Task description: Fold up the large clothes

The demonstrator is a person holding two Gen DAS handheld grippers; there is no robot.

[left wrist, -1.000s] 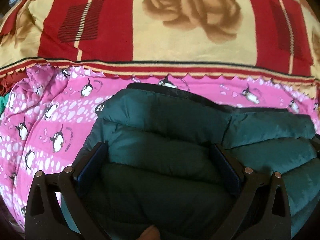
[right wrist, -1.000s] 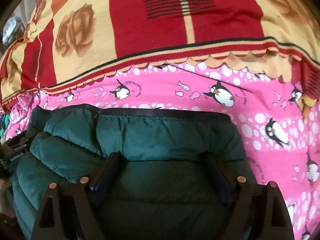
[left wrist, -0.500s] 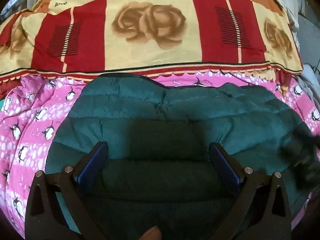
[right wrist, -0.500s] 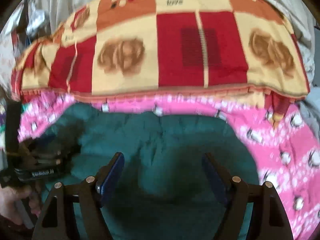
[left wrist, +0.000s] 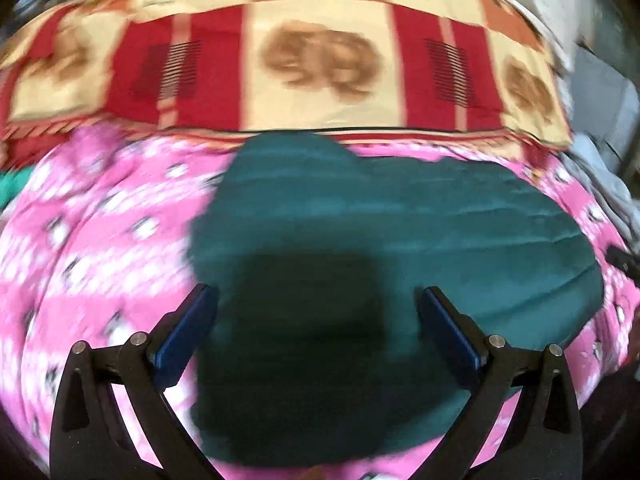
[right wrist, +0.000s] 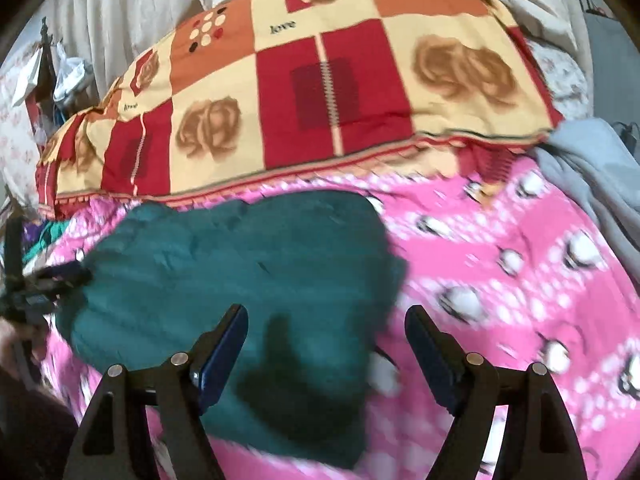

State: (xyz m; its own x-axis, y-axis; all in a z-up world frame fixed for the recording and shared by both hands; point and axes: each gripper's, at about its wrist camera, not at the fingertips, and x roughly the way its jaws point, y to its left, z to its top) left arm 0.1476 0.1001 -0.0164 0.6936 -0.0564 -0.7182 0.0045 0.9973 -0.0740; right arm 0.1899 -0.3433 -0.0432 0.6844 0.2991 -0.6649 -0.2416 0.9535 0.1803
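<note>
A dark green puffer jacket [left wrist: 400, 232] lies folded into a compact bundle on the pink penguin blanket [left wrist: 100, 240]. It also shows in the right wrist view [right wrist: 240, 260]. My left gripper [left wrist: 318, 304] is open and empty, raised above the jacket. My right gripper [right wrist: 326, 324] is open and empty, above the jacket's right edge. The left gripper also appears at the left edge of the right wrist view [right wrist: 36, 284]. Both views are blurred by motion.
A red and cream rose-patterned quilt [right wrist: 320, 80] lies behind the jacket, also in the left wrist view [left wrist: 320, 60]. Grey cloth [right wrist: 600, 176] lies at the right. White curtains [right wrist: 132, 8] hang behind. A bit of green fabric [left wrist: 10, 188] shows at far left.
Both grippers have pulled up and back from the jacket, which now looks smaller and lies free on the blanket. The right gripper has shifted to the right.
</note>
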